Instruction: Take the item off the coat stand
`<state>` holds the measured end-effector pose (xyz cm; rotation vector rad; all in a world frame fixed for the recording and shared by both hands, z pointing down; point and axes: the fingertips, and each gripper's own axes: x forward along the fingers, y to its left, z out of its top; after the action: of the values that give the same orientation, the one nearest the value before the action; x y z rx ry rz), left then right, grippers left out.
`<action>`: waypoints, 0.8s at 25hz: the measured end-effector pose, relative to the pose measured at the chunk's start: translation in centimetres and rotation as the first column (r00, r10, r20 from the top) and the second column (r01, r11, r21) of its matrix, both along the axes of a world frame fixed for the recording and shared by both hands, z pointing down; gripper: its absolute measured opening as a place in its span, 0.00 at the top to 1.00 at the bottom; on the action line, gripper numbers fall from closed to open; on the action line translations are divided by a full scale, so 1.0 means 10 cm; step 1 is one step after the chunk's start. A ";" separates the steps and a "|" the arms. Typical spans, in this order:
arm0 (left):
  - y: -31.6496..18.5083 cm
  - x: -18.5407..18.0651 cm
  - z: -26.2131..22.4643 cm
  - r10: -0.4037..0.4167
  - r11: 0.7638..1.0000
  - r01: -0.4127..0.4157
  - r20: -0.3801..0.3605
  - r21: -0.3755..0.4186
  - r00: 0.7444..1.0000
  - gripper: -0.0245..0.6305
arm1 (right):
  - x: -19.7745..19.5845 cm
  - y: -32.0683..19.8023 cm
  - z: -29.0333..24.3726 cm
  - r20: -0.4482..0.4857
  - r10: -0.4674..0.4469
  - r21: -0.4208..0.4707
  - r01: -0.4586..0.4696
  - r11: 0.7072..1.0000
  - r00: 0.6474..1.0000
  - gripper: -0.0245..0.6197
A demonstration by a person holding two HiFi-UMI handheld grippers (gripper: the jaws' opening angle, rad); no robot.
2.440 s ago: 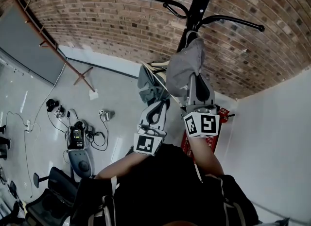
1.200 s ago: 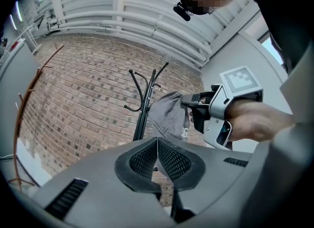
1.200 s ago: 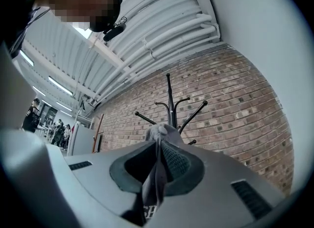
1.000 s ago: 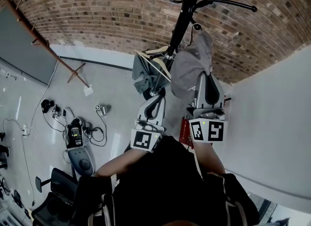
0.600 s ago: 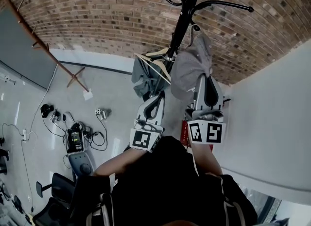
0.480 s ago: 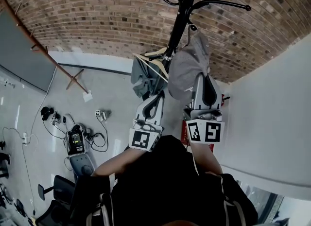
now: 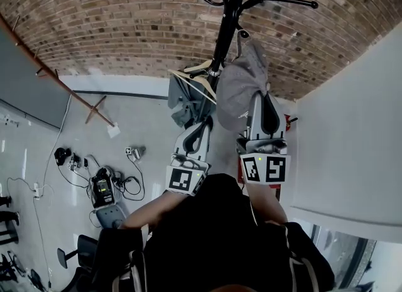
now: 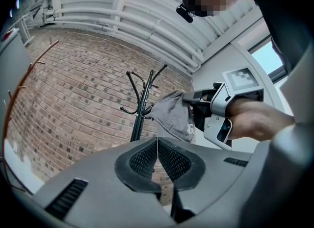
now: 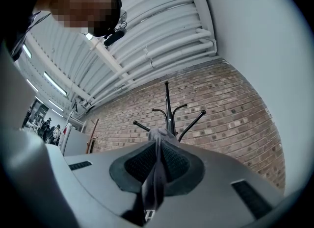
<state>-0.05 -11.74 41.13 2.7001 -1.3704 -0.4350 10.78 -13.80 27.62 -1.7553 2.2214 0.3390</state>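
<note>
Indoors, against a brick wall [image 7: 113,27], above a pale floor [image 7: 144,127] strewn with cables [image 7: 125,184] at the left. In front of the bricks, a black coat stand [image 7: 225,27] with curved hooks at its top. Just right of the pole, a grey cap [image 7: 242,86], the thing to take down. Lower on the pole, a second grey garment [image 7: 183,99] on a wooden hanger [image 7: 196,78], not touched by either gripper.

Grasp already made: fingers [image 9: 179,163] of the right gripper [image 9: 158,158] clenched on a fold of the cap's cloth, with a strap and buckle trailing down between them. Confirmed from the left gripper view: cap bunched at the right gripper's tip, far edge close by the pole. Fingers [image 8: 142,161] of the left gripper [image 8: 157,148] pressed together on nothing, held near the garment on the hanger and apart from the cap.

Reach and grip done, then. Lift-off not clearly done. Judging from the head view, top loop of the cap probably still caught on a small hook just under the stand's arms, though hard to say for certain. Left to do, on that reading: raise the cap clear of the hook and draw it away from the stand.
</note>
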 end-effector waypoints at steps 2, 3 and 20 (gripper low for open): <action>-0.01 -0.01 -0.01 0.004 1.000 -0.004 0.000 0.003 1.000 0.93 | -0.01 0.00 -0.01 -0.003 0.006 0.002 -0.006 1.000 1.000 0.90; -0.01 -0.02 -0.02 0.005 1.000 -0.005 0.000 0.006 1.000 0.93 | -0.01 -0.01 -0.01 -0.003 0.008 0.003 -0.008 1.000 1.000 0.90; -0.02 -0.16 0.03 0.000 1.000 0.000 -0.018 -0.017 1.000 0.93 | -0.06 -0.24 -0.12 -0.016 0.002 0.034 -0.001 0.999 1.000 0.90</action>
<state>-1.66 -11.98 41.44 2.6762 -1.3631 -0.4445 10.19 -16.18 26.38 -1.7432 2.2126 0.3903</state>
